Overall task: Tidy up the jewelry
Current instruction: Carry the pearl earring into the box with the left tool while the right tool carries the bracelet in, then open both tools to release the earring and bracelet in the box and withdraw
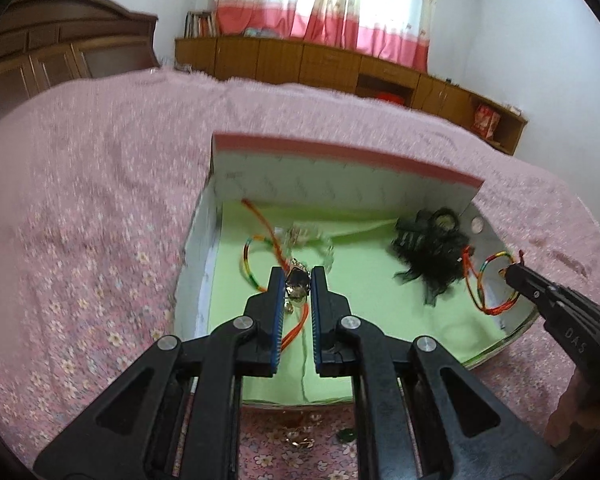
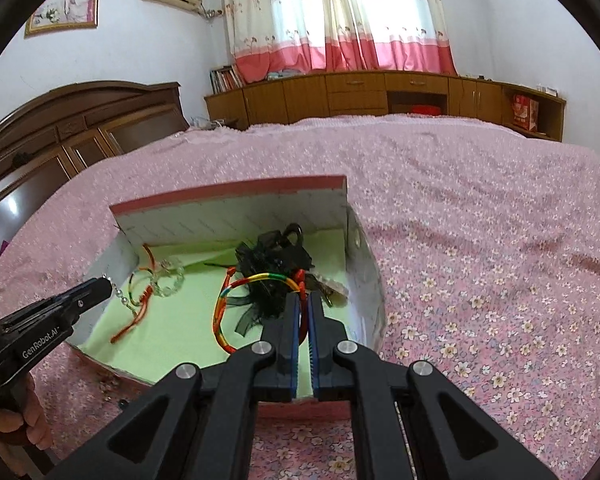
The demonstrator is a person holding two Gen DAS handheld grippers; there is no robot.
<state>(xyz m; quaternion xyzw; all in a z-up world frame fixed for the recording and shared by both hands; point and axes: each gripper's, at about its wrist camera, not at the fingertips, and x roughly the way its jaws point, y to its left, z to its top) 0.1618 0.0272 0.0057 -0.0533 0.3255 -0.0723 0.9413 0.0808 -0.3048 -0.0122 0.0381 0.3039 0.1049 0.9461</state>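
A white box with a pink rim and green lining lies open on the bed. My left gripper hangs over the box's left part, shut on a small dark-and-gold piece with a short beaded chain. My right gripper is over the right part, shut on a multicoloured cord bracelet. A black lace hair piece lies just beyond it. On the lining at the left rest a clear bead bracelet and orange cords.
The box sits on a bed with a pink floral cover. Small gold bits and a green piece lie on the cover in front of the box. A wooden headboard stands left, low cabinets behind.
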